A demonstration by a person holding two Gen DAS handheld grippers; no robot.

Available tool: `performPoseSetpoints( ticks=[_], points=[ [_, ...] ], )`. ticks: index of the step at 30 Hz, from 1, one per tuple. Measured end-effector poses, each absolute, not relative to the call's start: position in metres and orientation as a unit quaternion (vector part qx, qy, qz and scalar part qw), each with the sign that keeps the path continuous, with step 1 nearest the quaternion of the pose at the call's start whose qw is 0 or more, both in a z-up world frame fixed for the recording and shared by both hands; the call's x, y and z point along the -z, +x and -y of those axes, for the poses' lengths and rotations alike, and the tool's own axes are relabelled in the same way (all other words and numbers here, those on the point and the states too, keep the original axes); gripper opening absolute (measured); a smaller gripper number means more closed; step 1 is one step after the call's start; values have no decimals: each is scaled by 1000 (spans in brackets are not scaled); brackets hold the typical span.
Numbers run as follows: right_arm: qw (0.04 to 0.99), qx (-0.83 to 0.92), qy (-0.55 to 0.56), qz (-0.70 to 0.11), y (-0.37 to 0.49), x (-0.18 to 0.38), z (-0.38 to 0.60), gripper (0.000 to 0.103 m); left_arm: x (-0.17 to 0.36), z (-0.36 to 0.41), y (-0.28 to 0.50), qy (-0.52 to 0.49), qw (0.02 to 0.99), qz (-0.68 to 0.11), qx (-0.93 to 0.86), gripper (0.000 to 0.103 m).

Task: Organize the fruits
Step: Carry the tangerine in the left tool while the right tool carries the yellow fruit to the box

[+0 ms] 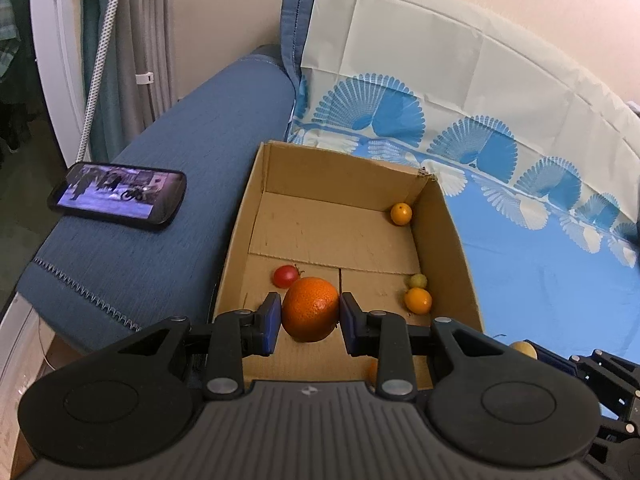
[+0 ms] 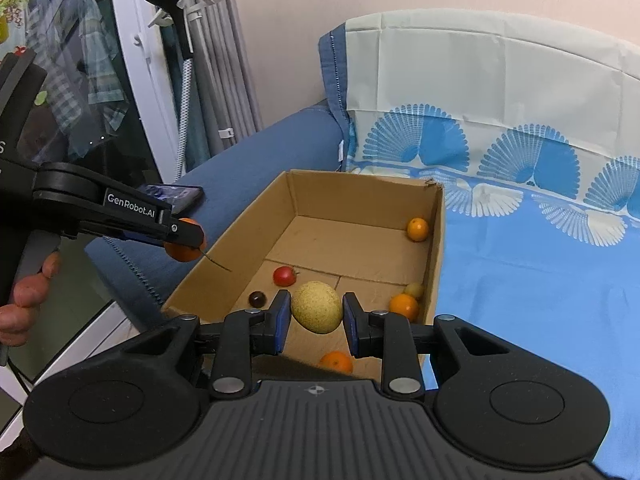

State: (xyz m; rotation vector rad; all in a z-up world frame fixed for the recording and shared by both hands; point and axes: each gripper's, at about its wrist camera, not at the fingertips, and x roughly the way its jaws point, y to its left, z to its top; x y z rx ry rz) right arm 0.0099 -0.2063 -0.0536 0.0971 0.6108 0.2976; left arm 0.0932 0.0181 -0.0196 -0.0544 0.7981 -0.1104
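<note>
My left gripper (image 1: 309,315) is shut on a large orange (image 1: 310,309) and holds it above the near end of an open cardboard box (image 1: 240,236). The right wrist view shows that left gripper (image 2: 188,240) with the orange (image 2: 185,251) over the box's left wall. My right gripper (image 2: 316,316) is shut on a speckled yellow fruit (image 2: 317,307) above the box (image 2: 436,248). In the box lie a red fruit (image 2: 285,275), a dark fruit (image 2: 257,299), a few small oranges (image 2: 417,229) and a pale green fruit (image 2: 414,290).
The box sits on a sofa seat under a light blue patterned cloth (image 2: 520,272). A phone (image 1: 118,196) with a lit screen lies on the blue armrest (image 1: 132,248) left of the box. A curtain and a glass door are at the far left.
</note>
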Motion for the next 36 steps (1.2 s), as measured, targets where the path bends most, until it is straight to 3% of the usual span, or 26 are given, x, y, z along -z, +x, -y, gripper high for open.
performPoseSetpoints(
  ticks=[15, 36],
  points=[
    [925, -140, 51, -349, 86, 99, 206, 29, 62, 1, 160, -5, 903, -427, 47, 35],
    [909, -143, 33, -391, 128, 144, 196, 29, 131, 13, 206, 41, 871, -489, 28, 35]
  ],
)
